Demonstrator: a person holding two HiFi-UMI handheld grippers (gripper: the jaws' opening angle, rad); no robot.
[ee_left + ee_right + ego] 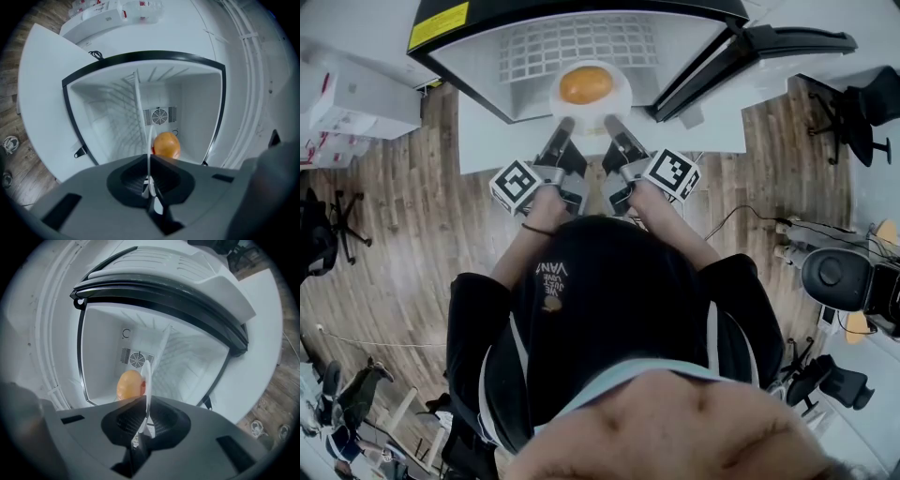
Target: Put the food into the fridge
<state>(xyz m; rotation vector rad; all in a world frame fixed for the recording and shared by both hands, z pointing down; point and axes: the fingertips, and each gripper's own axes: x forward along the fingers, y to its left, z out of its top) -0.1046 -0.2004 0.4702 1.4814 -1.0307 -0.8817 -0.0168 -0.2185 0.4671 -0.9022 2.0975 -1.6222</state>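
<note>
Head view, seen from above: a wooden floor (403, 244) surrounds a white surface (487, 141) that carries a small fridge (483, 80). The fridge stands open toward the person. Its dark door (797, 42) is swung out to the right. A white wire shelf (581, 42) spans the inside.

On the near side of the fridge, the left gripper (563, 125) and the right gripper (615, 125) lie side by side, close but apart. Both point away from the person. Each carries a marker cube: left cube (517, 185), right cube (675, 173).

A white plate (622, 94) is held between them at the fridge mouth, with the wire shelf beyond it.
- Left fingers: clenched on the near-left rim of the plate. The left gripper view shows the rim as a thin white edge pinched between the two dark fingers.
- Right fingers: clenched on the near-right rim. The right gripper view shows the same pinch.

One round orange food item (586, 84) lies at the centre of the plate. In both gripper views it appears just past the fingers, against the fridge interior.

A round fan grille (159, 116) sits on the far wall of the fridge.

Whether the plate touches any part of the fridge cannot be told.
</note>
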